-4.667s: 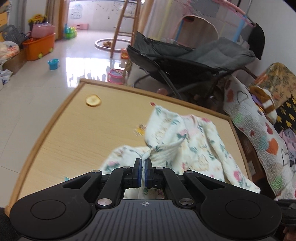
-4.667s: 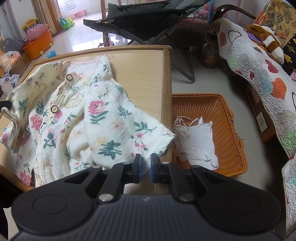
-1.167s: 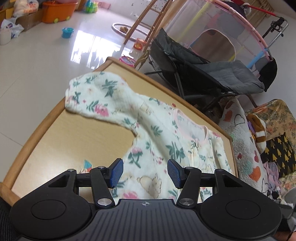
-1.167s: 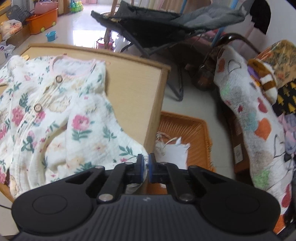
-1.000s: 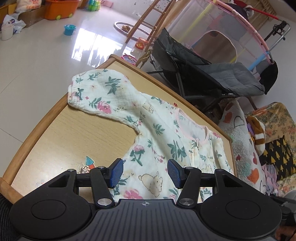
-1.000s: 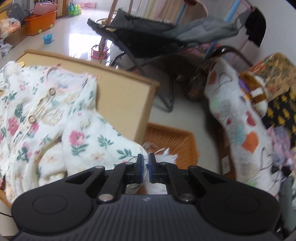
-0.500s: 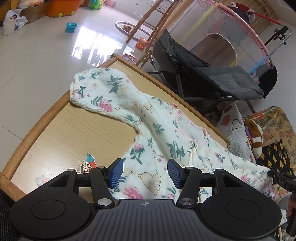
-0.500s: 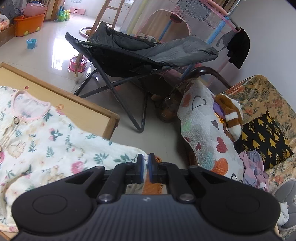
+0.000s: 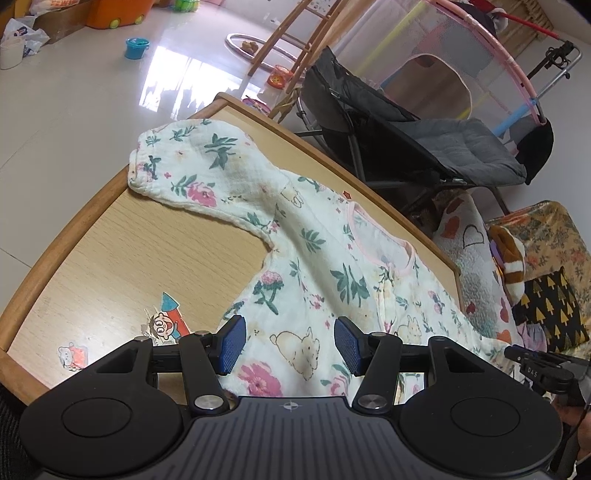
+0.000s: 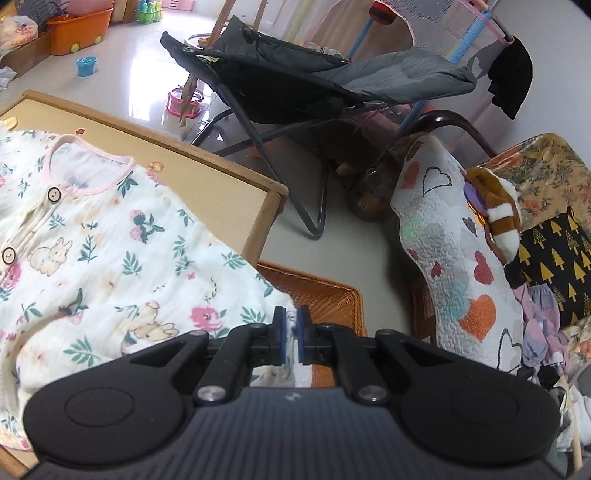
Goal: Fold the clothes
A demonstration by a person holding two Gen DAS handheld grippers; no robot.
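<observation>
Right tool (image 10: 290,328) clamped on sleeve edge (image 10: 273,295)

Room w/ toys and furniture around a wooden table

Table (image 9: 110,258) has cartoon stickers (image 9: 166,325) at lower left of left view. Grey folding chair (image 10: 332,85) at top centre of right view, wicker basket (image 10: 325,291) in centre beside table edge. Heart-pattern quilt (image 10: 454,258) at right, black cushion w/ yellow trees (image 10: 554,258) at far right. Orange bin (image 10: 77,29) and blue cup (image 10: 86,66) on floor, upper left.
</observation>
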